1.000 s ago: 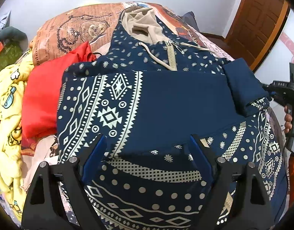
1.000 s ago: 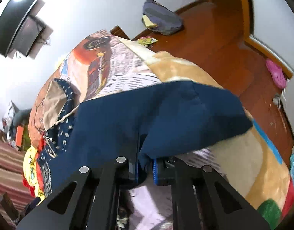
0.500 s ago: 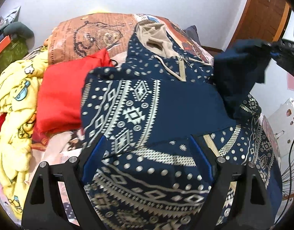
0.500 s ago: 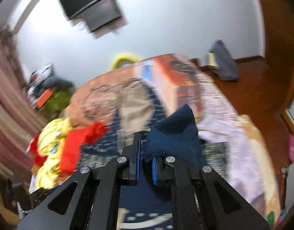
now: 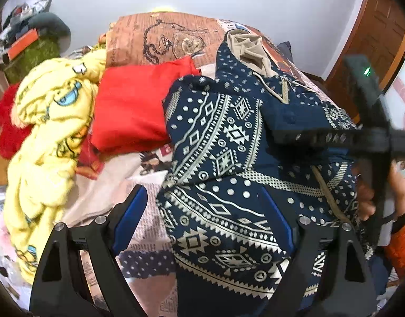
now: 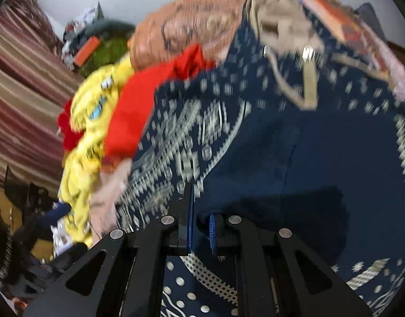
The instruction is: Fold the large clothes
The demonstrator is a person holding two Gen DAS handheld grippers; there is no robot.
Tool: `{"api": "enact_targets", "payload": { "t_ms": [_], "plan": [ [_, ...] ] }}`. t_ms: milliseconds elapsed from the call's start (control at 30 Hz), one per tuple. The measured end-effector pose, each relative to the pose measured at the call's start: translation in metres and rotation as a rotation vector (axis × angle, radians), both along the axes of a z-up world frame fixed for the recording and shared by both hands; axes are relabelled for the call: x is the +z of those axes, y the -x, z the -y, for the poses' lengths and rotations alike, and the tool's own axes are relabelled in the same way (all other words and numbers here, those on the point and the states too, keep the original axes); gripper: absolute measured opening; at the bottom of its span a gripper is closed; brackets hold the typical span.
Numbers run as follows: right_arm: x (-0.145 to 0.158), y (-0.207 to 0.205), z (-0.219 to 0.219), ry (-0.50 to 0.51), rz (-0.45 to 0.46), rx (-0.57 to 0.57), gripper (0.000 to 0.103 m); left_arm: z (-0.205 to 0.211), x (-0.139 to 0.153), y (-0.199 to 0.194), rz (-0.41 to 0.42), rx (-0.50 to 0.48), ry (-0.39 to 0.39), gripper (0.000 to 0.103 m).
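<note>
A navy hoodie [image 5: 228,158] with a white geometric pattern and a tan hood [image 5: 252,50] lies on the bed, one sleeve folded across its chest. My left gripper [image 5: 205,219] is open and empty, low over the hoodie's lower left edge. My right gripper [image 6: 201,227] is shut on the plain navy sleeve [image 6: 281,158] and holds it over the hoodie's chest. The right gripper also shows in the left wrist view [image 5: 276,129], over the chest from the right. The right wrist view is blurred.
A red garment [image 5: 133,108] and a yellow cartoon-print blanket [image 5: 51,137] lie left of the hoodie. A brown printed bedspread [image 5: 160,39] covers the bed. A wooden door [image 5: 382,31] stands at the right. Clutter sits on a green stand [image 5: 33,50] at far left.
My right gripper has carried the sleeve up from the bed's right edge and across onto the hoodie's chest. My left gripper has drifted left toward the hoodie's edge, still open.
</note>
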State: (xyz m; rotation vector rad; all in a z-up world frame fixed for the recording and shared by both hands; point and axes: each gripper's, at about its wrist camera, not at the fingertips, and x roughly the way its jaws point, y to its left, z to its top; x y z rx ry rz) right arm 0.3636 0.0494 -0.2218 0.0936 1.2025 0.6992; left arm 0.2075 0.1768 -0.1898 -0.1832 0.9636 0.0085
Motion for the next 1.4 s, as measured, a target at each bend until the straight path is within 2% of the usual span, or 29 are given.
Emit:
{"api": "enact_targets", "payload": {
  "t_ms": [167,267,300,333,533,633,767,833,933,1000,1067,1133,1200,1300,1367,1400],
  "plan": [
    [-0.008,0.003,0.011,0.023,-0.063,0.021,0.009,0.012,-0.001,-0.007,-0.004,-0.017,-0.006,0.086],
    [0.0,0.005,0.022,0.003,-0.104,0.028,0.025,0.025,0.003,-0.014,0.002,-0.041,-0.029,0.086],
    [0.003,0.006,0.027,-0.007,-0.115,0.032,0.037,0.029,0.004,-0.016,0.004,-0.049,-0.035,0.086],
    [0.008,0.008,0.036,-0.014,-0.112,0.033,0.044,0.034,0.006,-0.019,0.006,-0.06,-0.041,0.086],
    [0.044,0.021,0.085,0.033,0.074,-0.008,0.05,0.067,0.015,-0.044,0.016,-0.14,-0.112,0.086],
    [0.06,0.021,0.123,0.047,0.153,-0.081,0.05,0.087,0.017,-0.058,0.025,-0.193,-0.159,0.086],
    [0.073,0.017,0.172,0.121,0.248,-0.2,0.05,0.123,0.01,-0.077,0.036,-0.292,-0.236,0.085],
    [0.076,0.015,0.191,0.133,0.266,-0.245,0.05,0.138,0.004,-0.084,0.031,-0.337,-0.27,0.079],
    [0.072,0.012,0.218,0.168,0.274,-0.311,0.05,0.162,-0.013,-0.093,0.007,-0.432,-0.325,0.075],
    [0.065,0.006,0.234,0.186,0.256,-0.348,0.05,0.175,-0.027,-0.1,-0.009,-0.468,-0.379,0.073],
    [0.052,0.001,0.248,0.19,0.219,-0.381,0.05,0.18,-0.039,-0.107,-0.031,-0.474,-0.41,0.066],
    [0.04,0.001,0.254,0.189,0.189,-0.391,0.05,0.178,-0.046,-0.114,-0.051,-0.468,-0.395,0.062],
    [0.027,-0.002,0.257,0.202,0.16,-0.394,0.05,0.171,-0.048,-0.122,-0.062,-0.451,-0.333,0.06],
    [0.013,-0.002,0.258,0.25,0.149,-0.391,0.05,0.154,-0.046,-0.137,-0.096,-0.406,-0.187,0.05],
    [0.006,-0.003,0.257,0.278,0.153,-0.394,0.054,0.142,-0.042,-0.144,-0.105,-0.374,-0.097,0.045],
    [0.004,-0.002,0.259,0.271,0.153,-0.401,0.059,0.134,-0.041,-0.148,-0.108,-0.355,-0.041,0.043]
  ]
}}
